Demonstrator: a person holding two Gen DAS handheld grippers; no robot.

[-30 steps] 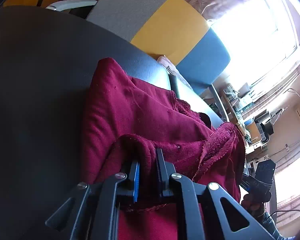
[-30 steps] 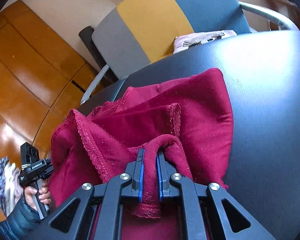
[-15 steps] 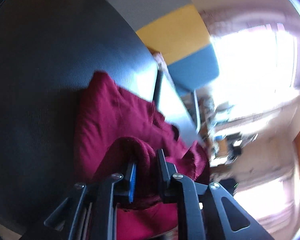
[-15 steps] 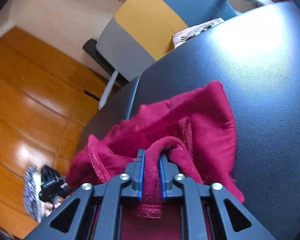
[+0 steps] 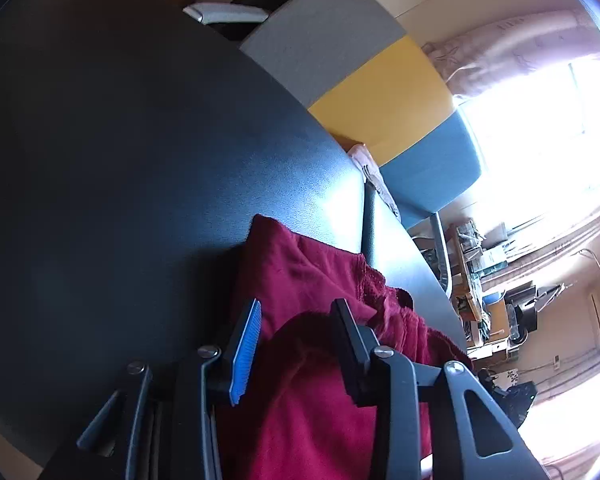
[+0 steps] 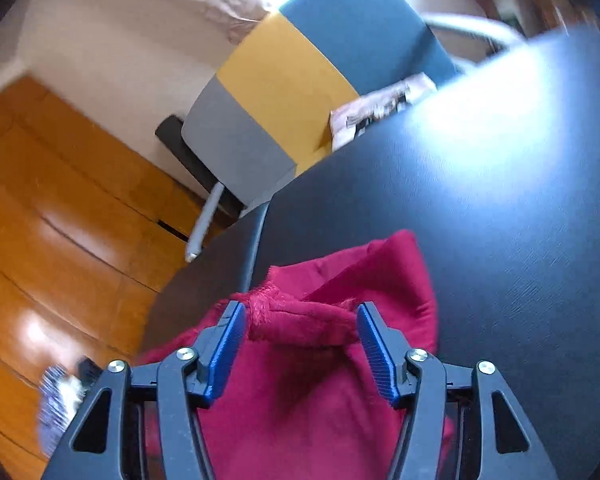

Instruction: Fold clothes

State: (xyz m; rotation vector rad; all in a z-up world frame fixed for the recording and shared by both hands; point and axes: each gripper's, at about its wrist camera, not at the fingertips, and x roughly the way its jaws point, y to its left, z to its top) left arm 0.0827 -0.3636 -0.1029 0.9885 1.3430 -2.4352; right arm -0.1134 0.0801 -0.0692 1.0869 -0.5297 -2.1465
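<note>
- Red garment [image 5: 300, 380]: lies bunched on the dark desk [image 5: 140, 160], near its edge.
- Left claw [image 5: 296, 320]: jaws opening; a raised fold of the garment sits between them, and the blue pad [image 5: 246, 354] stands clear of the cloth, so the fold is released.
- Right claw [image 6: 300, 320]: jaws opening; a rolled hem lies between the blue pads [image 6: 374, 350], no longer pinched.
- Chair [image 6: 284, 92]: grey, yellow and blue backrest, beyond the desk's far edge.

Window [image 5: 540, 128] glare, fisheye warp, blurred right view.
</note>
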